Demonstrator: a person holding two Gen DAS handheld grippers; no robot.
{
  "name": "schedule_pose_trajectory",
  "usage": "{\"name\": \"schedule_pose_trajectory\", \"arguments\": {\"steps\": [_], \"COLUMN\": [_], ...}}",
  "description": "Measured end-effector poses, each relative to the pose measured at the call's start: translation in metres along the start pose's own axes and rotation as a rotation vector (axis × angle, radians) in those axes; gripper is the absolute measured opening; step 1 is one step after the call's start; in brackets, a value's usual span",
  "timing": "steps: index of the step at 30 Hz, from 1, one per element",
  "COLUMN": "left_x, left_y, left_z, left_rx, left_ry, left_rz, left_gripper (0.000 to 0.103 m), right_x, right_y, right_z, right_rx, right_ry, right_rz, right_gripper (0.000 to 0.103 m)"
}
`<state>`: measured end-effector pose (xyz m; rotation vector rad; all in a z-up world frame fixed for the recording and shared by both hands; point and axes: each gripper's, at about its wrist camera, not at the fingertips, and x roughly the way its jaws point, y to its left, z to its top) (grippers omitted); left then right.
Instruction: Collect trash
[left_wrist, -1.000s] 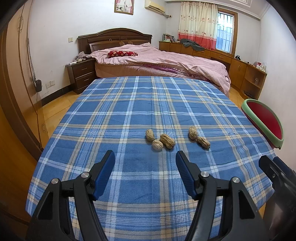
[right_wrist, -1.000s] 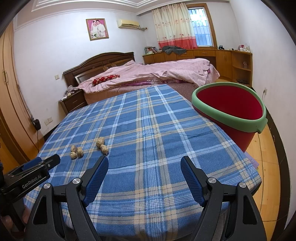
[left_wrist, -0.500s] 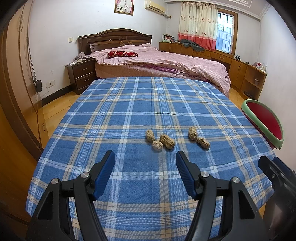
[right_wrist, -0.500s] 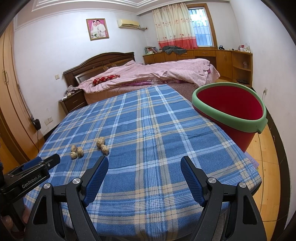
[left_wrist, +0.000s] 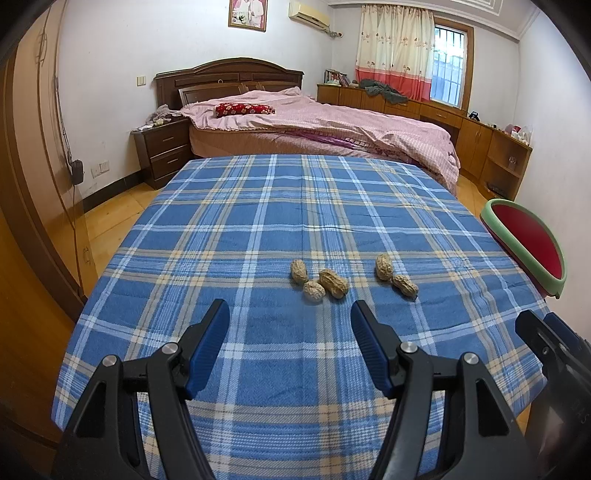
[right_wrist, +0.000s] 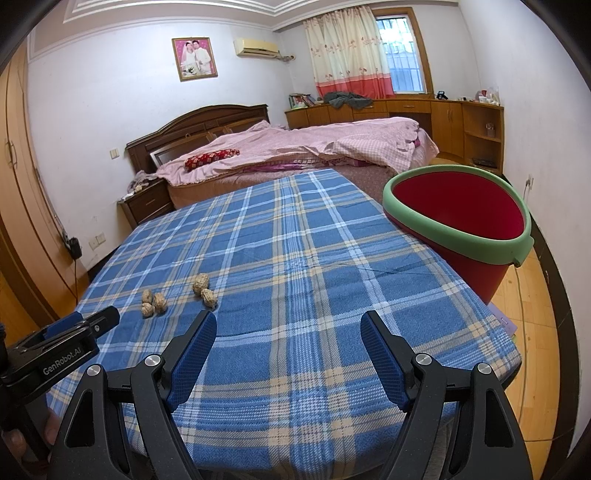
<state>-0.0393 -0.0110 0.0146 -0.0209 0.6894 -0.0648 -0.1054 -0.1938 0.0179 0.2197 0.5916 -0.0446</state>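
Observation:
Several peanut shells lie on the blue plaid tablecloth (left_wrist: 258, 229): a group of three (left_wrist: 319, 282) and a pair (left_wrist: 393, 275) to their right. They also show in the right wrist view (right_wrist: 155, 301), with the pair (right_wrist: 205, 290) beside them. My left gripper (left_wrist: 290, 314) is open and empty, just short of the group of three. My right gripper (right_wrist: 288, 323) is open and empty over the cloth, to the right of the shells. A red bin with a green rim (right_wrist: 458, 221) stands off the table's right edge and also shows in the left wrist view (left_wrist: 528, 243).
A bed with a pink quilt (left_wrist: 332, 125) stands right behind the table. A dark nightstand (left_wrist: 162, 147) is at the back left, wooden cabinets (right_wrist: 443, 118) at the back right. The table's near edge (right_wrist: 332, 443) lies under my right gripper.

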Motion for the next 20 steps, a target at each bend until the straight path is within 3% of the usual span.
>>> {"name": "schedule_pose_trajectory", "arguments": {"steps": [20], "left_x": [-0.0014], "left_y": [-0.0019], "left_z": [0.0018], "left_rx": [0.000], "left_ry": [-0.006], "left_rz": [-0.001], "left_gripper": [0.068], "right_x": [-0.0008], "right_y": [0.0011], "right_z": [0.0027], "right_rx": [0.000], "right_ry": [-0.004], "right_rz": [0.000], "right_gripper": [0.081]}}
